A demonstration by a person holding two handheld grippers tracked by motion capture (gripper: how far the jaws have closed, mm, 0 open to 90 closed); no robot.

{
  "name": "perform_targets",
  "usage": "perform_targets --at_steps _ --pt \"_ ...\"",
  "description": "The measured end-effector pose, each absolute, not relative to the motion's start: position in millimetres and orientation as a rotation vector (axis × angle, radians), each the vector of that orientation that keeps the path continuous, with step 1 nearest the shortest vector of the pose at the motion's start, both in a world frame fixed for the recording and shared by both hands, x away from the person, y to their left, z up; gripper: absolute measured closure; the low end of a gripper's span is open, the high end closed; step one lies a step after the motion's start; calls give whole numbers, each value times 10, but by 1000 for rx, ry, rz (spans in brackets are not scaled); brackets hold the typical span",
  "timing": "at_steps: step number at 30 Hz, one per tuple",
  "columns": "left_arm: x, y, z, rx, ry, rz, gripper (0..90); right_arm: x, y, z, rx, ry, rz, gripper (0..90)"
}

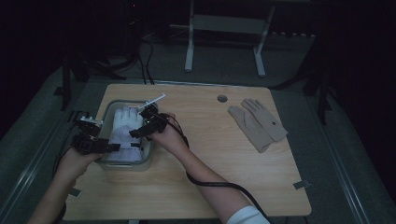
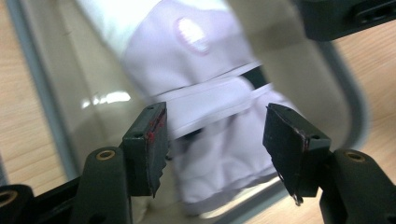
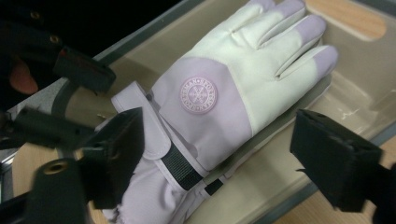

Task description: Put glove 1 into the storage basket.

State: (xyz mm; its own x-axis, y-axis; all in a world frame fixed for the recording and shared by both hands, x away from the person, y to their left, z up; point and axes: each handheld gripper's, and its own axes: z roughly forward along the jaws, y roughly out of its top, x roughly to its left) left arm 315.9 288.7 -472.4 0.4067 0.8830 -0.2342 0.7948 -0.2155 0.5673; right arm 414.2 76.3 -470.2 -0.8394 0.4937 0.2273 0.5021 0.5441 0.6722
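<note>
Both hand-held grippers, left (image 1: 112,147) and right (image 1: 134,133), stand apart over the glove (image 3: 219,102) (already binned (image 1: 108,112)); next, I judge, the tan glove (image 1: 258,123).

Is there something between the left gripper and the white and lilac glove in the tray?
Nothing visible is in the way. The left gripper hangs open just above the cuff of the glove, which lies in the tray.
</note>
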Motion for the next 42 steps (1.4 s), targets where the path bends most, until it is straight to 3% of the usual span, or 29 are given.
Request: perform_targets --at_steps 16,25,31,42 --pt "3067 2293 -4619 1942 1216 212 409 4098 320 -4518 -838 -2803 -1245 166" --pt "3059 2006 -4633 1897 1110 230 184 4135 -150 -4480 -904 -2838 -1249 166" --pt "3015 1806 -4660 1845 1041 324 170 4161 -435 -4515 -947 -2844 -1238 159" --pt "2968 1408 -4876 1882 915 260 168 4130 -933 -4642 -995 -2873 -1242 156"
